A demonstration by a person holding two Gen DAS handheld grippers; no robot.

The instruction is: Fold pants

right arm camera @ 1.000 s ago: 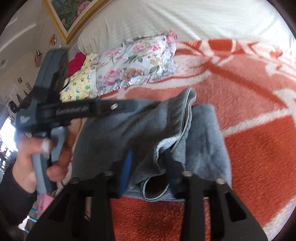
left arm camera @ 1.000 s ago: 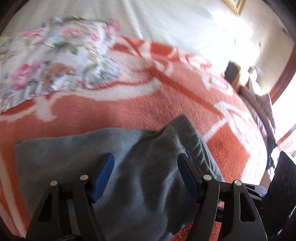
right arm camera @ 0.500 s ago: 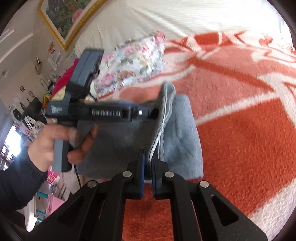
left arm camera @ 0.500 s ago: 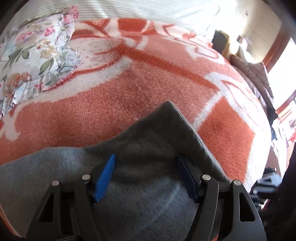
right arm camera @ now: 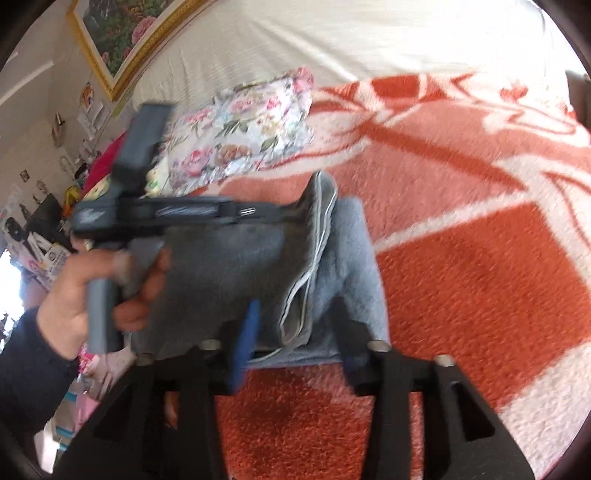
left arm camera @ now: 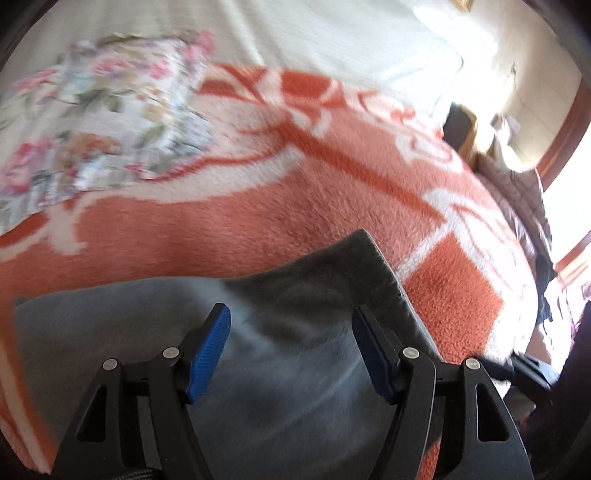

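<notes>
The grey pants (left arm camera: 295, 332) lie folded into a thick bundle on the orange and white blanket (left arm camera: 295, 206). My left gripper (left arm camera: 291, 325) is open, its blue pads just above the top layer of the pants. In the right wrist view the pants (right arm camera: 229, 266) show a raised upper layer with a pale hem. My right gripper (right arm camera: 295, 325) is open around the near edge of that fold. The left gripper (right arm camera: 288, 216) reaches in from the left, held by a hand; its tips are hidden behind the raised fold.
A floral pillow (right arm camera: 243, 129) lies at the back left on a white sheet (right arm camera: 369, 37). A framed picture (right arm camera: 122, 33) hangs on the wall. Cluttered items (right arm camera: 44, 236) stand left of the bed. Dark furniture (left arm camera: 517, 192) stands beyond the bed's right edge.
My right gripper was shut on the fold's edge half a second ago and has opened. My left gripper stayed open and drew back, tilting up a little.
</notes>
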